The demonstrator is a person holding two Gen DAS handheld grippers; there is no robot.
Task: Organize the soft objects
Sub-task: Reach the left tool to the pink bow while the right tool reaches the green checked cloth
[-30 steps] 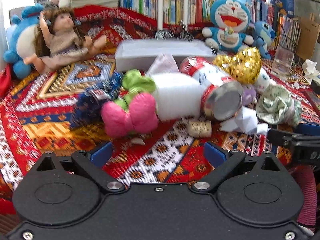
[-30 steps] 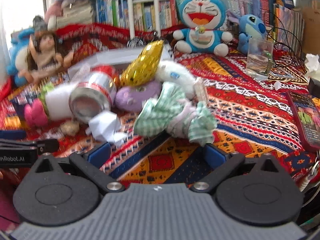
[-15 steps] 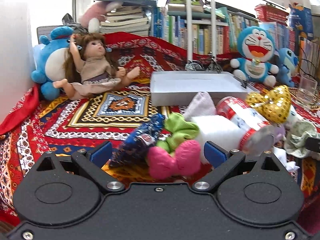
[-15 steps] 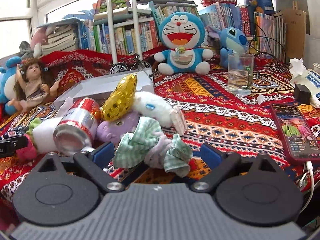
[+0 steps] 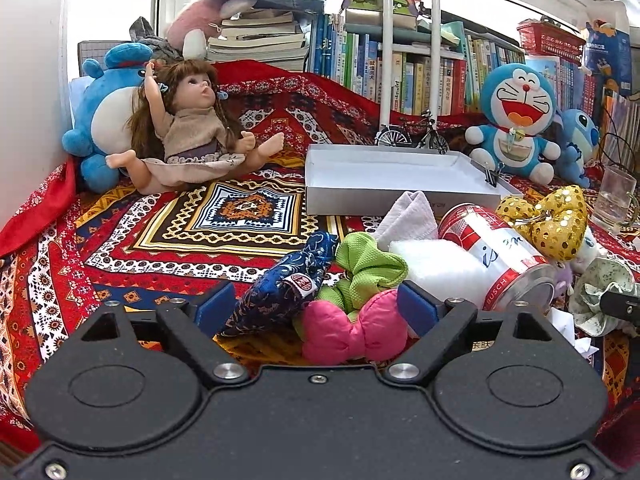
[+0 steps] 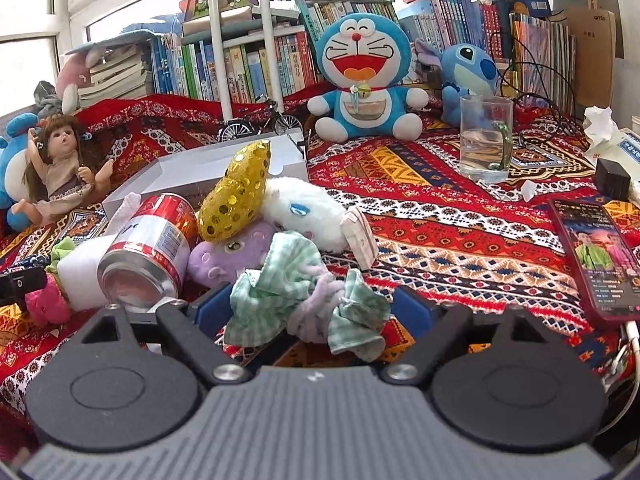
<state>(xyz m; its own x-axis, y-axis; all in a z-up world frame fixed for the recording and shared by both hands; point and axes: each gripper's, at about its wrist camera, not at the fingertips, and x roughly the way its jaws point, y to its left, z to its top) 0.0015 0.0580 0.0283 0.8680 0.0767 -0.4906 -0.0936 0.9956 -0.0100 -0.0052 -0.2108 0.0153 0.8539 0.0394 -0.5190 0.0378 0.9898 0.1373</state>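
A heap of soft things lies on the patterned cloth. My left gripper (image 5: 314, 308) is closing, with a blue patterned pouch (image 5: 280, 292) and a pink bow (image 5: 344, 336) between its blue fingers; a green bow (image 5: 364, 268) sits just behind. I see no squeeze on either. My right gripper (image 6: 312, 312) is also closing, around a green checked cloth bundle (image 6: 296, 280) that still lies loose between the pads. Behind the bundle are a purple plush (image 6: 232, 252), a white plush (image 6: 304, 208) and a gold sequin bow (image 6: 236, 196).
A red-and-white can (image 5: 496, 252) lies on its side in the heap beside white fluff (image 5: 432, 264). A shallow white box (image 5: 392, 176) stands behind. A doll (image 5: 188, 136) sits far left, a blue cat plush (image 6: 364, 80) at the back. A glass (image 6: 484, 140) and a phone (image 6: 592, 256) lie right.
Both pairs of jaws have narrowed. The left view swung left and tilted up, bringing the pouch and pink bow between its fingers. The right view tilted up and the checked bundle now sits between its fingers.
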